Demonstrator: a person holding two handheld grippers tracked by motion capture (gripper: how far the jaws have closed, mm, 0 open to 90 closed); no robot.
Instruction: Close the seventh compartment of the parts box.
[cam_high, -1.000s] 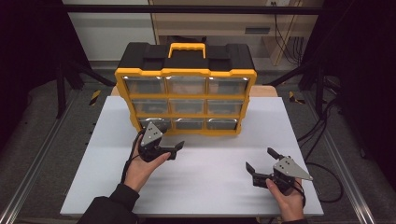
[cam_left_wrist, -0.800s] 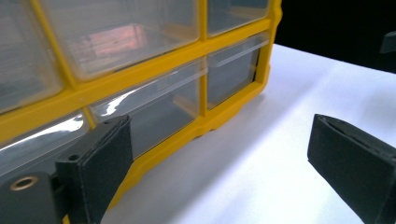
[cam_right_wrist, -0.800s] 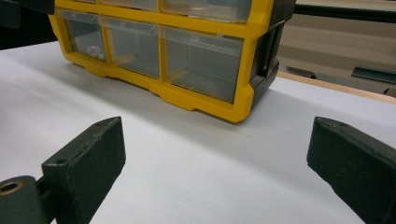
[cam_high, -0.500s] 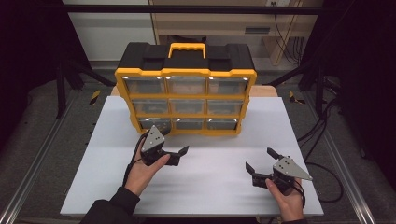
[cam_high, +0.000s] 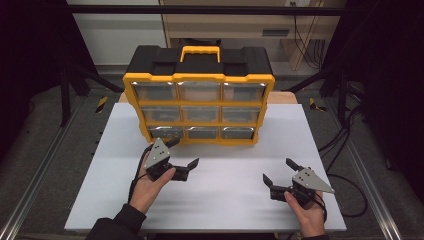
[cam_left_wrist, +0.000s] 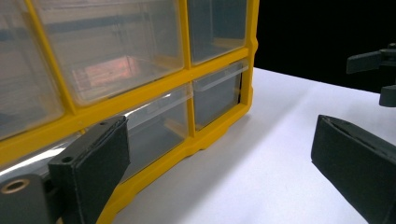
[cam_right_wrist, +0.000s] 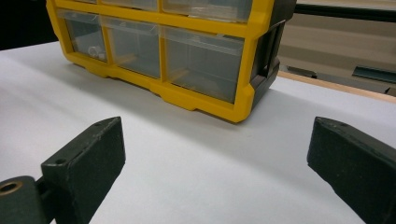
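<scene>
High view: the yellow-and-black drawer organizer (cam_high: 198, 95) stands upright at the far middle of the white table (cam_high: 100, 170), drawer fronts toward the person, so every row is within reach. The left gripper (cam_high: 181, 156) sits just before the bottom row, jaws spread, one tip close to the bottom-left drawer (cam_high: 166, 132); the placement suggests an approach to that drawer. The right gripper (cam_high: 280, 172) rests low near the front right of the table, well apart from the organizer, jaws likewise spread and holding nothing (apparently waiting its turn).

Left gripper view: the organizer fills the left of the picture at close range. The jaws stand wide, one against the bottom row's yellow frame, the other over bare table. Whether the near jaw touches the cabinet cannot be told. An orange item shows dimly inside a clear middle-row drawer (cam_left_wrist: 109, 51). The other gripper appears at the right edge.

Right gripper view: jaws wide apart over empty table, the organizer's lower right corner (cam_right_wrist: 243, 109) ahead and clear of them. Small white contents lie in a far bottom drawer (cam_right_wrist: 88, 39).

Against the earlier high views: the left gripper has shifted slightly, remaining before the bottom row; the right gripper and the organizer are unchanged.
</scene>
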